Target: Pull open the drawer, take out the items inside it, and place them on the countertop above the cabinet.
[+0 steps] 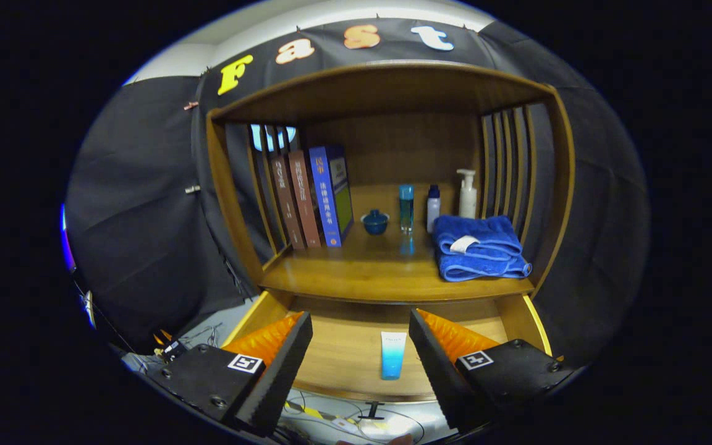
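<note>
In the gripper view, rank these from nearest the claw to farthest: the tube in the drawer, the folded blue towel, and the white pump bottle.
The claw is open above the pulled-out drawer.
1. Tube: lying in the drawer, between the fingers.
2. Towel: folded on the countertop's right, beyond the fingers.
3. Pump bottle: standing behind the towel, near the back.

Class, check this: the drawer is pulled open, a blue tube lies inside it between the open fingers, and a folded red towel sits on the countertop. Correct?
One error: the towel is blue, not red, as the gripper view shows. The drawer is open, and the tube lies between the open gripper's fingers.
</note>
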Available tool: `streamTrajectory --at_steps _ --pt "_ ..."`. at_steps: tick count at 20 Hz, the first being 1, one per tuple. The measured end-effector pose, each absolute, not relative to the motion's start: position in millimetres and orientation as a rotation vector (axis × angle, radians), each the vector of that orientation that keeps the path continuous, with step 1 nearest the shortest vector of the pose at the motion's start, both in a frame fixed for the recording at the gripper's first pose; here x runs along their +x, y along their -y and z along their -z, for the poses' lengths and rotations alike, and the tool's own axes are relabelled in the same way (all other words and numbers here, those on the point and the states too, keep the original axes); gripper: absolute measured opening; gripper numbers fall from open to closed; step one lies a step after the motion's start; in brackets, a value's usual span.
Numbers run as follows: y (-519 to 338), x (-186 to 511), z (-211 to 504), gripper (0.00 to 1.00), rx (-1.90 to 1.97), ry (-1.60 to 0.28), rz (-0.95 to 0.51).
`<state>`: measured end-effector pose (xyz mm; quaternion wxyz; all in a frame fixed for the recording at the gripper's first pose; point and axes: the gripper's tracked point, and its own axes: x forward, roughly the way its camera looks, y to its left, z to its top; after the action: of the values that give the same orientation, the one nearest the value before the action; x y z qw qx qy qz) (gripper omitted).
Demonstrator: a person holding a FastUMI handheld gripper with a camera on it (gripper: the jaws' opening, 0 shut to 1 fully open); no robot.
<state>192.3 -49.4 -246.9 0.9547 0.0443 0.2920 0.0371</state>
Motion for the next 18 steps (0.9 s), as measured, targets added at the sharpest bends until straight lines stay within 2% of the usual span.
streamTrajectory --at_steps 6,11,18 --pt "68.0 223.7 323.6 0.99 0.064 -0.884 -0.041" --pt "83.3 220.0 393.4 0.99 0.098 -1.146 0.002" --pt "78.6 212.0 447.1 1.00 0.111 -1.341 0.002"
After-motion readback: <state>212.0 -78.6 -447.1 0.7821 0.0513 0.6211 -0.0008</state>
